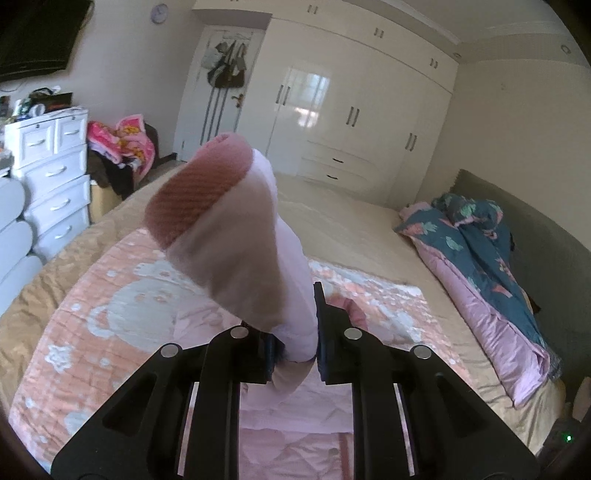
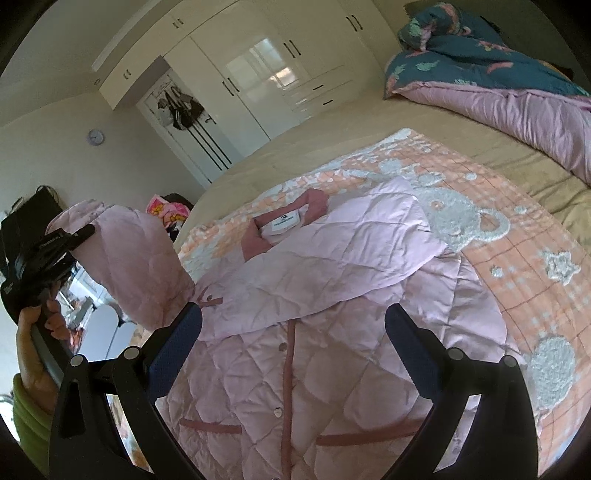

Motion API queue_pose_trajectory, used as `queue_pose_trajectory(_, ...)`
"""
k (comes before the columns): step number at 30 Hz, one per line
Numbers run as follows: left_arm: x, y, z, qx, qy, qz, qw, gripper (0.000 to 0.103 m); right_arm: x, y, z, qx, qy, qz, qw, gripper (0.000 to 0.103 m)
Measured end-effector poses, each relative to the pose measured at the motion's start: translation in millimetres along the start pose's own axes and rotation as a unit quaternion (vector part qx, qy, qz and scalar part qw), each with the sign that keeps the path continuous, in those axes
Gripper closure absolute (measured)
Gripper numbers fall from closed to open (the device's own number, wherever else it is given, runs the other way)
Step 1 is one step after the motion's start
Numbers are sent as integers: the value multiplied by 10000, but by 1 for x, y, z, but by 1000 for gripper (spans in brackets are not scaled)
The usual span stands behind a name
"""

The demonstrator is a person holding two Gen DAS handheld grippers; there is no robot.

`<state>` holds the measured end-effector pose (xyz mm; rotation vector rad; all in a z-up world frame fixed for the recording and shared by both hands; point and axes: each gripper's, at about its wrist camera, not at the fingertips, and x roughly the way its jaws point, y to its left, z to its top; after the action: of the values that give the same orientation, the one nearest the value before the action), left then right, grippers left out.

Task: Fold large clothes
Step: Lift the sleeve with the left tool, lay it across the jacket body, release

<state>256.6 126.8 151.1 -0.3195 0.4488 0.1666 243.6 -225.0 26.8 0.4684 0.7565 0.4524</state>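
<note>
Pink quilted jacket (image 2: 303,332) on bed (image 2: 332,136), sleeve (image 1: 236,236) clamped in left tongs (image 1: 293,354)

White wardrobe (image 1: 354,110), wall clock (image 1: 159,13), teal duvet (image 2: 498,55)

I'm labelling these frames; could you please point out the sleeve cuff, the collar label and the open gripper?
sleeve cuff (image 1: 195,192), left wrist view, ribbed band.
collar label (image 2: 284,223), right wrist view, white tag.
right gripper (image 2: 293,332), right wrist view, between fingertips.

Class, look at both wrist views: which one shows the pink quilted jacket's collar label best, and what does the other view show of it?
The right wrist view: the white collar label faces the camera inside the darker pink collar of the pink quilted jacket. The left wrist view shows no label, only the raised sleeve clamped in the left gripper.
</note>
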Motion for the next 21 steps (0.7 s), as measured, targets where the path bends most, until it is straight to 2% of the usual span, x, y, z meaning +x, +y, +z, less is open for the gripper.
queue_pose_trajectory(10, 41, -61, -29, 607, 315, -219, 9974, 94, -3, -36, 7, 359, -88, -66, 9993, 4)
queue_pose_trajectory(18, 83, -91, -77, 994, 944, -389, 9898, 93, 0, -65, 11, 613, -98, -237, 9978, 4)
queue_pose_trajectory(21, 98, -102, -100, 1208, 1233, -487, 9838, 91, 0, -75, 12, 720, -110, -304, 9969, 4)
